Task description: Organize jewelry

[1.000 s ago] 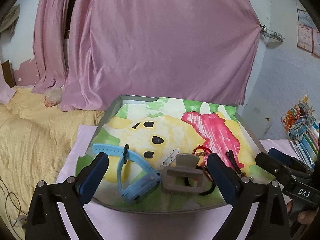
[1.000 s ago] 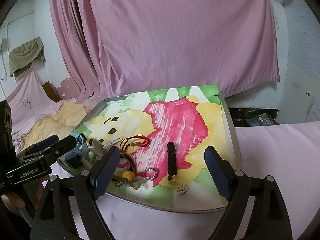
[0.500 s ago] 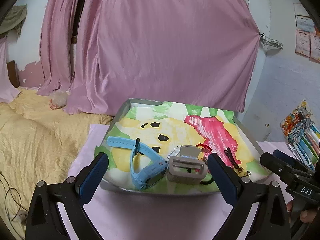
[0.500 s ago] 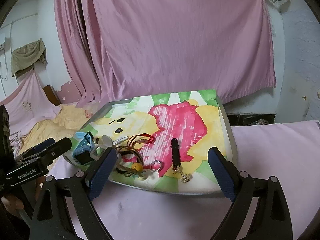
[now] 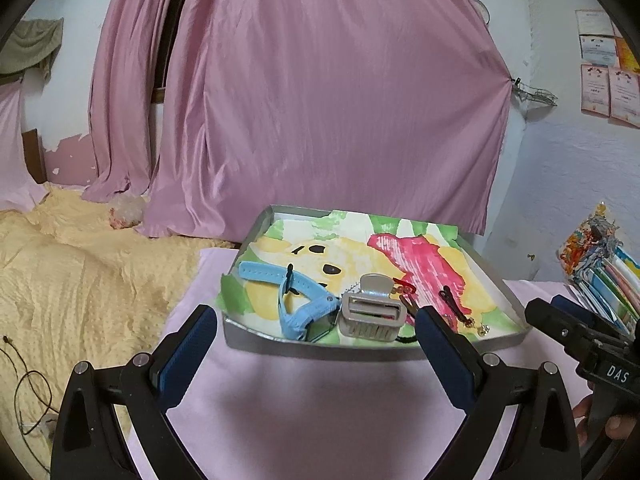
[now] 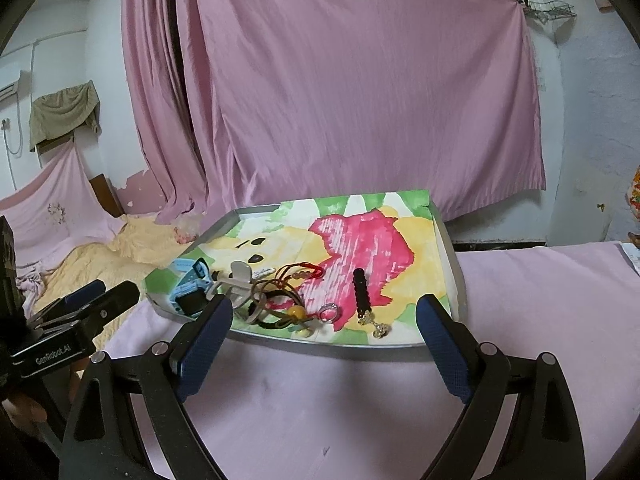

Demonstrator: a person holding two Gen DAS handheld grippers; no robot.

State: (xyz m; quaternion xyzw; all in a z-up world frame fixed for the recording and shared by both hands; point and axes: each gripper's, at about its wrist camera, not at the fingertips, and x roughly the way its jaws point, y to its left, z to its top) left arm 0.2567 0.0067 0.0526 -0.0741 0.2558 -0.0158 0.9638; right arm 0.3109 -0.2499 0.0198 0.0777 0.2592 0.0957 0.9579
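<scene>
The jewelry sits bunched at the near edge of a metal tray [image 6: 448, 240] lined with a bright painted sheet. In the heap are a blue watch [image 5: 304, 312], a grey hair claw [image 5: 370, 312], a red cord bracelet [image 6: 298, 270], a black beaded strand [image 6: 360, 292] ending in a small gold charm, a silver ring [image 6: 330, 313], an amber bead [image 6: 297, 312] and a dark hair tie tangled under them. The far half of the tray is bare liner, so nothing looks sorted yet.

A second ago both tools were close over this pile; since then they have drawn back and up, and the tray now looks smaller, with a wide strip of pink cloth showing on the table [image 6: 540, 280] between the tool tips and the tray. The left tool [image 5: 316, 344] is spread wide and holds nothing. The right tool [image 6: 324, 332] is likewise released and empty. No piece appears to have shifted during the retreat.

I read this as a pause or a repositioning rather than a grasp, since no piece has been lifted and the separating is all still ahead. Beyond the tray hangs a pink curtain [image 5: 320, 100], with a yellow blanket [image 5: 80, 280] on the bed to the left.
</scene>
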